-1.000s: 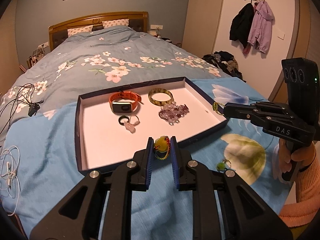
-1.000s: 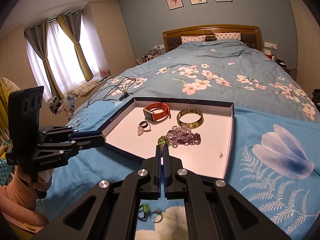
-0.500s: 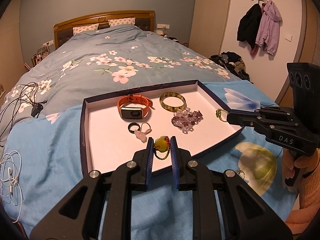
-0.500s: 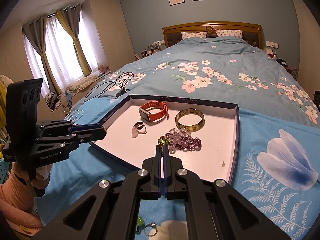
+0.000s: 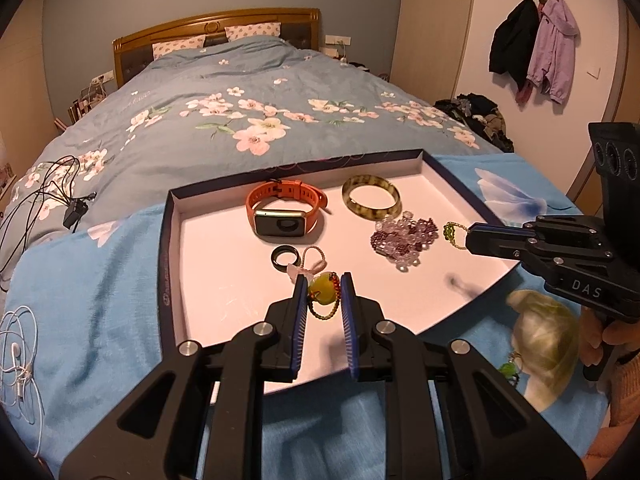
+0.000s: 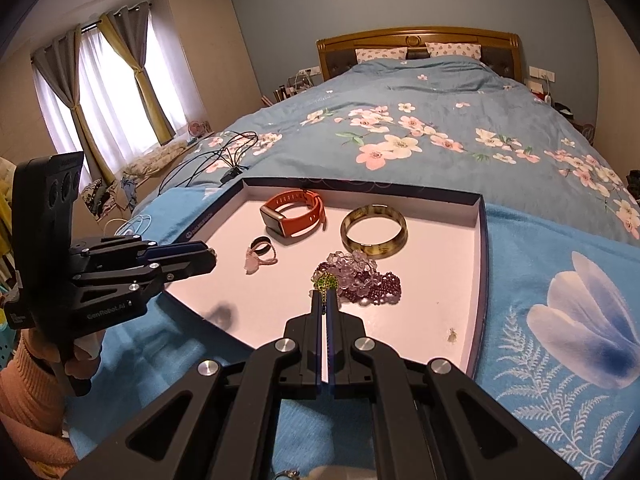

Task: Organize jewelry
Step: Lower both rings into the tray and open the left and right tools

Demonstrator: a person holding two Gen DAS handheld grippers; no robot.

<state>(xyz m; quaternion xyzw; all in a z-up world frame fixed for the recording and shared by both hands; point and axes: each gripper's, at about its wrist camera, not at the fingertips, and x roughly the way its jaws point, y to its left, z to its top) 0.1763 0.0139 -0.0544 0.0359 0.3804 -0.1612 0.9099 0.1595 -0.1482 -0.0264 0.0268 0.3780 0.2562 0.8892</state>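
Observation:
A shallow dark-rimmed box lid [image 5: 166, 264] with a pale floor lies on the bed. In it are an orange smartwatch [image 5: 285, 210], a mottled bangle [image 5: 371, 197], a purple bead pile [image 5: 404, 238], a black ring [image 5: 285, 258] and a pink cord charm [image 5: 310, 260]. My left gripper [image 5: 324, 290] is shut on a yellow-green bead pendant [image 5: 322, 291] on a beaded cord, above the lid's near part. My right gripper [image 6: 325, 296] is shut on a small green beaded piece [image 6: 325, 281], above the bead pile [image 6: 362, 278]; it also shows in the left wrist view [image 5: 470, 236].
A green ring [image 5: 508, 368] lies on the blue cover right of the lid, and a ring [image 6: 289, 474] shows under the right gripper. Black cables [image 5: 48, 196] and white earphones [image 5: 20, 364] lie at the left. Coats [image 5: 532, 48] hang on the right wall.
Both grippers have moved forward over the lid with their pieces still held. The left one now hangs over the lid's floor; the right one has neared the bead pile.

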